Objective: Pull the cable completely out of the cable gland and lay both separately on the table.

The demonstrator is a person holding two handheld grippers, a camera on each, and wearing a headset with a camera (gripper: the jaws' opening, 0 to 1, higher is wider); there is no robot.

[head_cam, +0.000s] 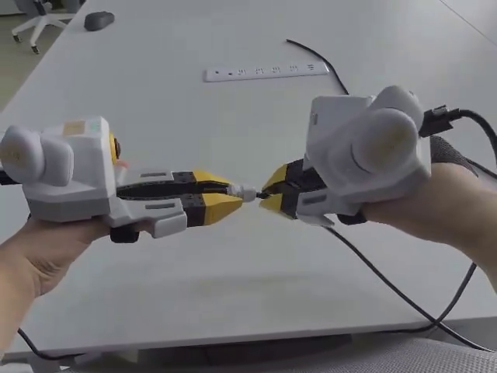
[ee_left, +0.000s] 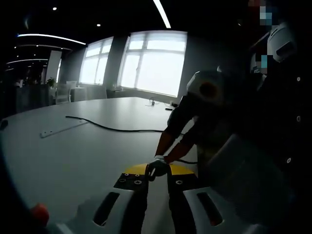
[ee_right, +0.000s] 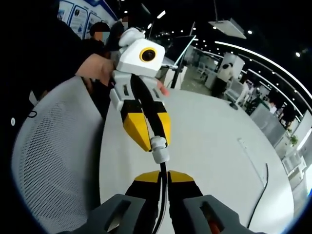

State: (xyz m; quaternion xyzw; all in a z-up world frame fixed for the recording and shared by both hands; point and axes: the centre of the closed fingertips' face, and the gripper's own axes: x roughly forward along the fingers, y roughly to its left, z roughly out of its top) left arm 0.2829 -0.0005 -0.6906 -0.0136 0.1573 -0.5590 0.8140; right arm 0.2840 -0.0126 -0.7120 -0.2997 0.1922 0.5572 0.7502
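Nearest, at the centre of the head view, the left gripper (head_cam: 235, 193) pinches the white cable gland (head_cam: 247, 193). The right gripper (head_cam: 269, 196), tip to tip with it, is clamped on the black cable (ee_right: 163, 168) entering the gland, above the table (head_cam: 233, 287). At upper centre lies a power strip (head_cam: 264, 72), its markings too small to read.

A power strip (head_cam: 266, 71) and a grey mouse (head_cam: 99, 20) lie on the white table (head_cam: 194, 124).

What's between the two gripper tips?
The white cable gland, clamped in the left gripper, and a short run of black cable into the right gripper; clearest in the right gripper view.
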